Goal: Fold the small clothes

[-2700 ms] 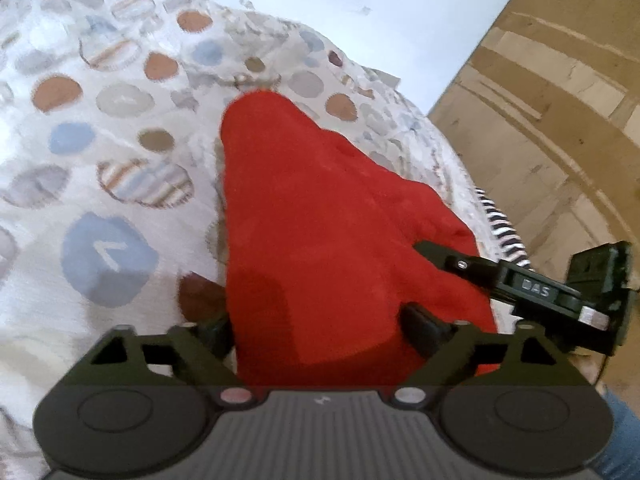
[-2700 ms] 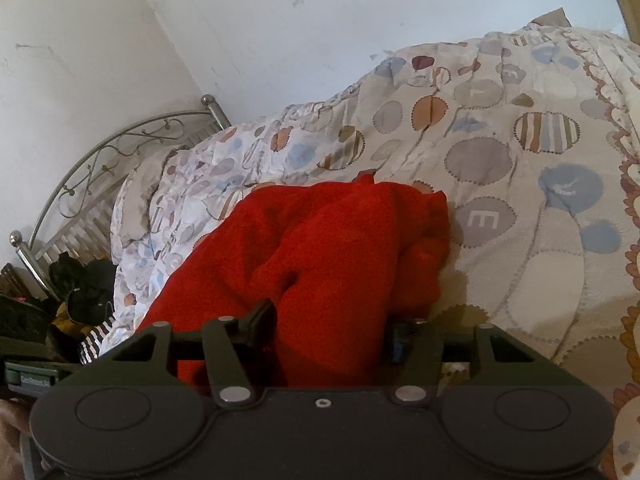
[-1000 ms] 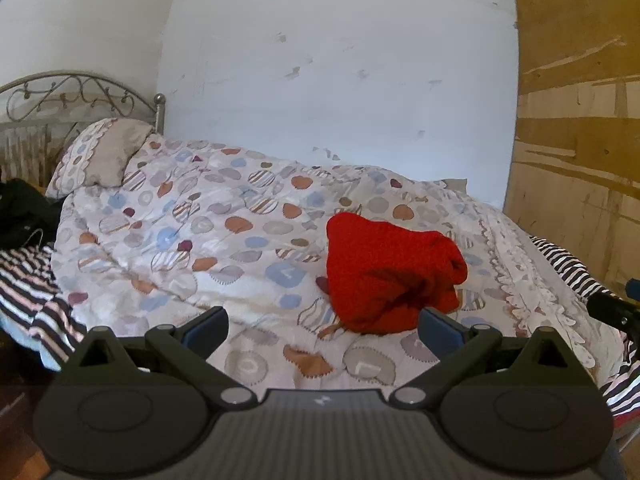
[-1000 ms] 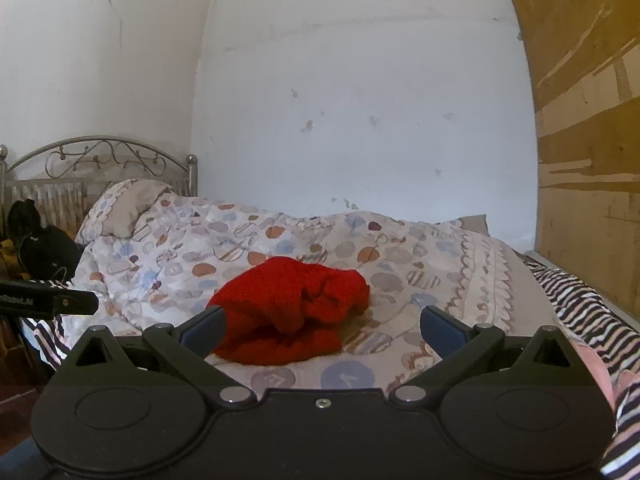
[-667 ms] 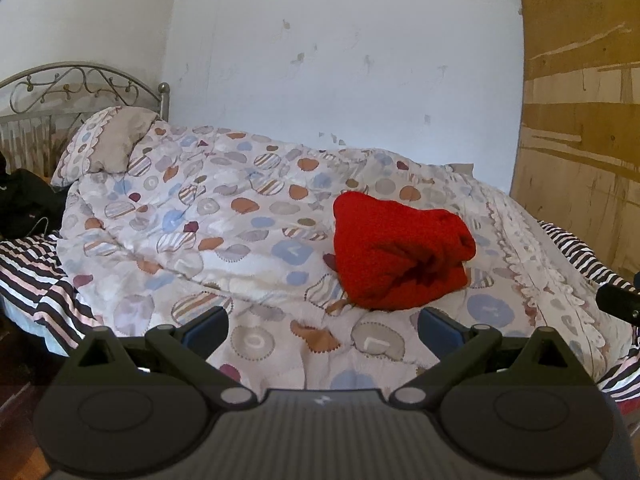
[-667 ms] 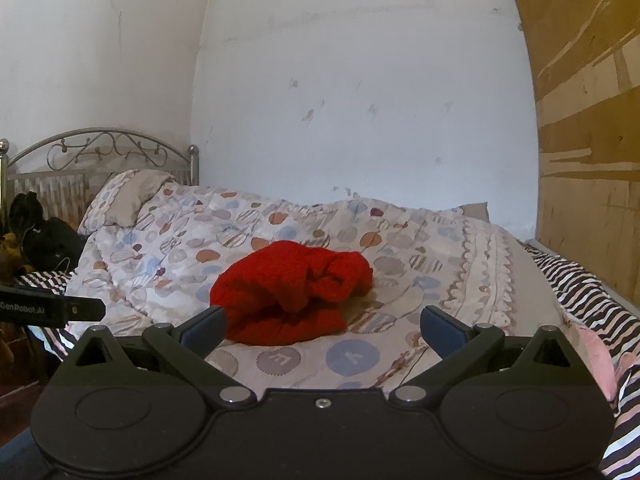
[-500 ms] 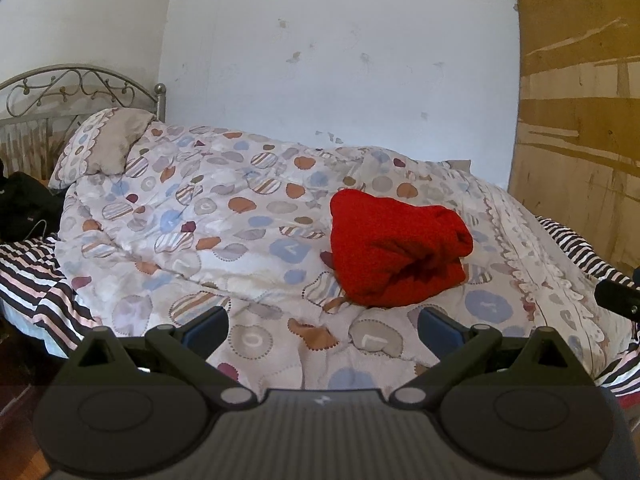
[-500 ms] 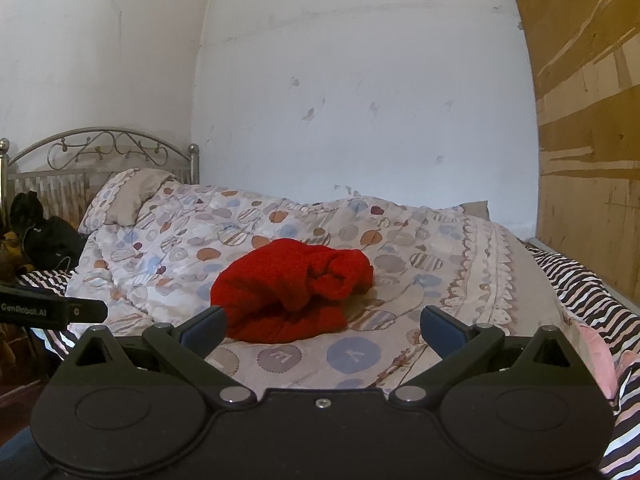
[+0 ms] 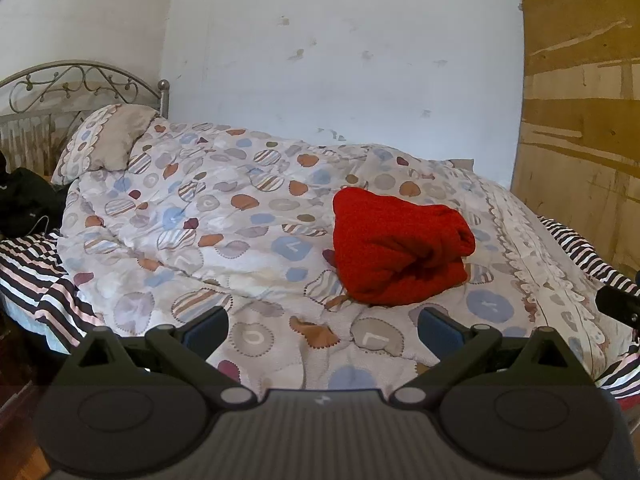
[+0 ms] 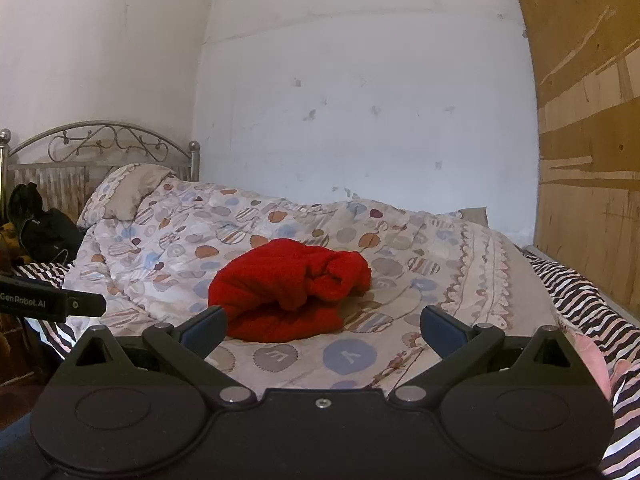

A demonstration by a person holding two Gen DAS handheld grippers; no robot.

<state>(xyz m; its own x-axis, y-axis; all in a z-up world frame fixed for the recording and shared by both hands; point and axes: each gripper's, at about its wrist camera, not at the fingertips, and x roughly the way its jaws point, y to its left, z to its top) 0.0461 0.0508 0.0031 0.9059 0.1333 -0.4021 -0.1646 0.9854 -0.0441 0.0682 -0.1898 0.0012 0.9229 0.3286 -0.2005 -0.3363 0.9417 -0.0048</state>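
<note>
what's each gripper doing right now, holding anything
Left gripper: open, holding nothing, clear of the folded red knitted garment.
Right gripper: open, holding nothing.

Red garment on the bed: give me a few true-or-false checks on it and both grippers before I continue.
1. The red garment lies bundled on the patterned duvet. True.
2. The left gripper is shut on the garment. False: its fingers are spread and short of it.
3. The right gripper is open. True.
4. The garment hangs over the metal headboard. False: it sits mid-bed.
5. A pillow lies by the headboard. True.
</note>
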